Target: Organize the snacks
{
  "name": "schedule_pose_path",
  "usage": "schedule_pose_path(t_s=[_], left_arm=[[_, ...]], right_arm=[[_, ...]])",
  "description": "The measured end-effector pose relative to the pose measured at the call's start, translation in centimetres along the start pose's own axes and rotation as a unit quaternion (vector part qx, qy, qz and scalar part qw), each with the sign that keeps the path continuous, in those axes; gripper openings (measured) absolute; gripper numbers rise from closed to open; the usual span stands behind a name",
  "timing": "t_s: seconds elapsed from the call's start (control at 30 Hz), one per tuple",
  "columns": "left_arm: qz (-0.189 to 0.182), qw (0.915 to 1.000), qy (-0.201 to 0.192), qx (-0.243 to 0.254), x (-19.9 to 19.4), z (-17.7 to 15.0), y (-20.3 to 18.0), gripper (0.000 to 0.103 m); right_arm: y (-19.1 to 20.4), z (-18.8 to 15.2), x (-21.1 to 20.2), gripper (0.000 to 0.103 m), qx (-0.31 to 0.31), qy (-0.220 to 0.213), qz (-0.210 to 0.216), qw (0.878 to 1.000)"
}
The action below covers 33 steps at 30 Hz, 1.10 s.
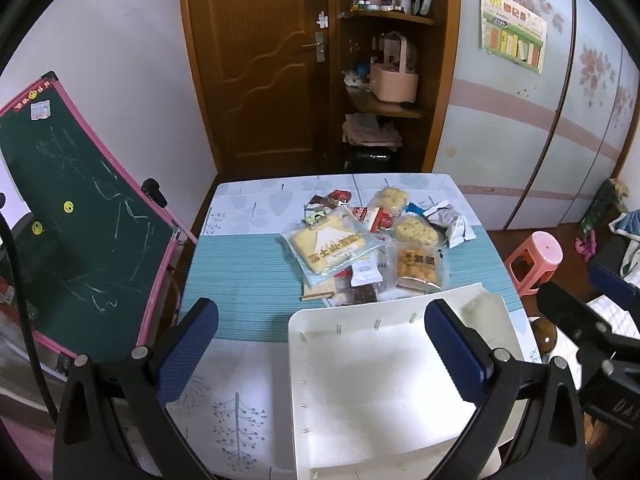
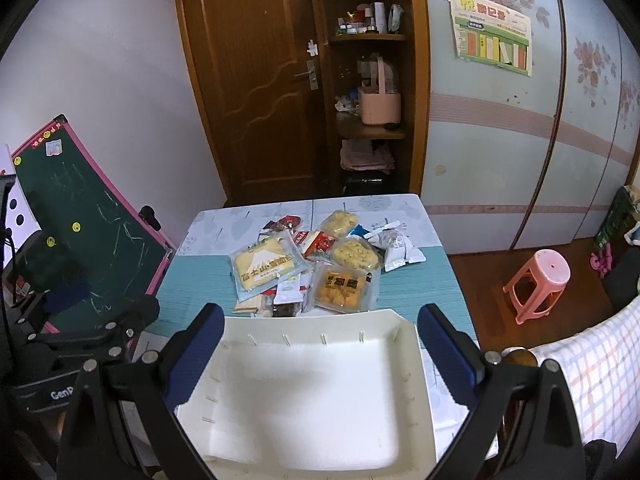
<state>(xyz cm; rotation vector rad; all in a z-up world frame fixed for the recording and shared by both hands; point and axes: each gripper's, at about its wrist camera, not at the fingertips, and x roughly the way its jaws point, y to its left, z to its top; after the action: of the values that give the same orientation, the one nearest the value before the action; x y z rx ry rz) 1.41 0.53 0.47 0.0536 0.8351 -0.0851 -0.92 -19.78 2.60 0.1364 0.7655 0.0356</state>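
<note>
Nearest is the white bin (image 2: 304, 400), empty so far. Both grippers, left (image 1: 322, 344) and right (image 2: 320, 352), hover with jaws spread, holding nothing. Snacks (image 2: 312, 264) are all piled mid-tabletop (image 1: 240, 276), so basically everything's left.

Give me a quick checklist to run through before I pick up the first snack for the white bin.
1. Left hand-held gripper open and holding nothing: ok.
2. Right hand-held gripper open and holding nothing: ok.
3. White bin has nothing in it, ready to take snacks: ok.
4. Snack pile lies just beyond the bin's far rim, nothing blocking the way: ok.
5. Orange snack pack sits nearest the rim with its top face uncovered, an easy first pick: ok.
6. Whether packs in the pile are caught under the Mount Fuji bread pack: cannot tell.
</note>
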Motion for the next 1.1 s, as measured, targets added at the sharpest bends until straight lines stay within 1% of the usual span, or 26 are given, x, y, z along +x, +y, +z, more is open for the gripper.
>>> schedule_pose_path(t_s=[0.1, 0.17, 0.3, 0.4, 0.47, 0.57, 0.67, 0.7, 0.83, 0.9, 1.03, 1.1], left_arm=[[-0.004, 1.0, 0.003, 0.002, 0.3, 0.3, 0.0, 0.103], [-0.006, 1.0, 0.003, 0.004, 0.4, 0.3, 0.0, 0.103], [-0.017, 0.9998, 0.003, 0.013, 0.9, 0.8, -0.3, 0.103], [-0.023, 0.9995, 0.0, 0.019, 1.2, 1.0, -0.4, 0.103], [-0.025, 0.9994, -0.004, 0.025, 1.3, 1.2, -0.6, 0.103], [-0.019, 0.9992, -0.007, 0.034, 1.7, 1.8, -0.7, 0.103], [-0.019, 0.9992, -0.011, 0.033, 2.1, 2.4, -0.4, 0.103], [-0.021, 0.9991, -0.013, 0.034, 2.1, 2.6, -0.2, 0.103], [-0.011, 0.9985, -0.034, 0.042, 1.9, 3.2, -0.1, 0.103], [-0.005, 0.998, -0.042, 0.047, 2.0, 3.5, 0.2, 0.103], [0.002, 0.9973, -0.045, 0.058, 2.7, 4.5, 0.5, 0.103], [0.004, 0.9963, -0.046, 0.073, 3.8, 5.3, 0.5, 0.103]], right_arm=[[-0.6, 0.4, 0.5, 0.098, 0.012, 0.009, 0.01, 1.0], [-0.7, 0.7, 0.7, 0.098, 0.007, 0.016, 0.013, 1.0], [-0.5, 1.1, 0.8, 0.098, -0.012, 0.016, 0.007, 1.0], [0.0, 1.4, 0.6, 0.098, -0.03, 0.006, -0.012, 0.999], [0.2, 1.7, 0.6, 0.098, -0.034, 0.005, -0.009, 0.999], [0.1, 2.2, 1.1, 0.098, -0.036, 0.012, -0.004, 0.999], [0.0, 3.0, 2.0, 0.098, -0.036, 0.018, -0.022, 0.999], [-0.1, 3.2, 2.2, 0.098, -0.033, 0.019, -0.022, 0.999], [-0.5, 4.1, 2.9, 0.098, -0.034, 0.021, -0.016, 0.999], [-0.6, 4.5, 3.1, 0.098, -0.037, 0.02, -0.005, 0.999], [-0.4, 5.3, 4.0, 0.098, -0.055, 0.024, 0.006, 0.998], [-0.4, 5.9, 5.1, 0.098, -0.061, 0.035, 0.012, 0.997]])
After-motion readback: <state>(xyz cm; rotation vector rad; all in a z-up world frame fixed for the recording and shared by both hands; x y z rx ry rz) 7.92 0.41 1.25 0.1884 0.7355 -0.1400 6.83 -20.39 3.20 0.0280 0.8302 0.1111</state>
